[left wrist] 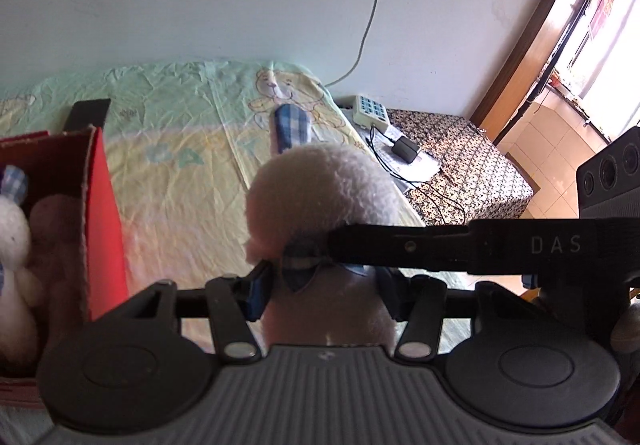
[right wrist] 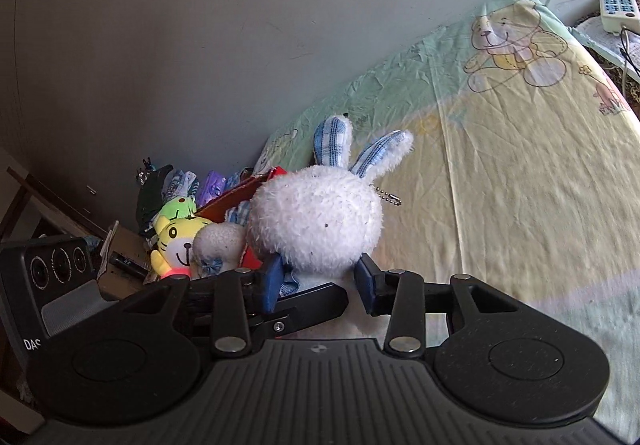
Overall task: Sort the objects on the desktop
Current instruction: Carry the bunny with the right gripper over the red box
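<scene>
Spreading across the upper and right parts of both views, a bed sheet point(right wrist: 520, 185) printed with cartoon bears is seen beneath everything else. At the left edge of the left wrist view a red box point(left wrist: 106, 205) stands open, with other plush toys already inside it. Low in the centre of both frames, a white plush rabbit point(right wrist: 316, 221) with blue checked ears is held up off the sheet, to the right of the box. It is judged light, soft and easily squashed, so it is best gripped at the narrow neck under the round head, where a small blue bow sits. The left gripper point(left wrist: 324, 293) is pressed in on the rabbit's body just below the head. The right gripper point(right wrist: 320, 285) brackets the same neck; whether its blue pads actually pinch the fur cannot be told.
</scene>
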A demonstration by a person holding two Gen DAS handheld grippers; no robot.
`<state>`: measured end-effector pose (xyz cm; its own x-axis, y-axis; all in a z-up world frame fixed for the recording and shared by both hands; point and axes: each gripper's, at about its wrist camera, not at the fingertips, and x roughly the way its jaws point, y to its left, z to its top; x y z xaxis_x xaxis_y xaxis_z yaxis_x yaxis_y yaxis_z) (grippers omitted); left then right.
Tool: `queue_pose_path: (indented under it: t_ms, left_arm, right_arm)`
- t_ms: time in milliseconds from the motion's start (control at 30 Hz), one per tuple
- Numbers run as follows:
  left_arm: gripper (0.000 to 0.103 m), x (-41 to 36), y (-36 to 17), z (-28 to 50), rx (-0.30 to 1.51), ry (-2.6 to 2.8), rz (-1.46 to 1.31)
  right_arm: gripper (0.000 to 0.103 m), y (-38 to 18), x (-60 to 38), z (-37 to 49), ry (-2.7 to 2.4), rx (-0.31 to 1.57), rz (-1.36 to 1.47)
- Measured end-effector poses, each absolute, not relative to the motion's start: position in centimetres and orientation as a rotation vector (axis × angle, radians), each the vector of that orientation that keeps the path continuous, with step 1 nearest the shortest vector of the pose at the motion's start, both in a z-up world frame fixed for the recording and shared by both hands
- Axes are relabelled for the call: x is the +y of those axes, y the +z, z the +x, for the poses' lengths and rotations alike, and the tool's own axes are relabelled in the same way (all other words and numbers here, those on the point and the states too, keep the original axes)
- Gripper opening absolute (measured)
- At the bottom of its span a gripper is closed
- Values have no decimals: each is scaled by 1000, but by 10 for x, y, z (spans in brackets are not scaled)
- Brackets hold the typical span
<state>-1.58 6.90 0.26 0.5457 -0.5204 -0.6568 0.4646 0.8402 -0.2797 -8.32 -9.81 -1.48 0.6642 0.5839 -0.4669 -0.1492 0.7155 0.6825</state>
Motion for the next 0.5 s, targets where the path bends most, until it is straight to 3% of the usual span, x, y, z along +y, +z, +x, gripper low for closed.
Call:
queue_pose_path:
  t_ms: [267,500]
  left_arm:
    - [56,151,21,-11,741,-519,-119]
    - [58,200,-4,14,793,-539,-223]
  right_arm:
    - [42,3,-23,-59,501,693,598]
    - [41,0,25,-38,421,738,518]
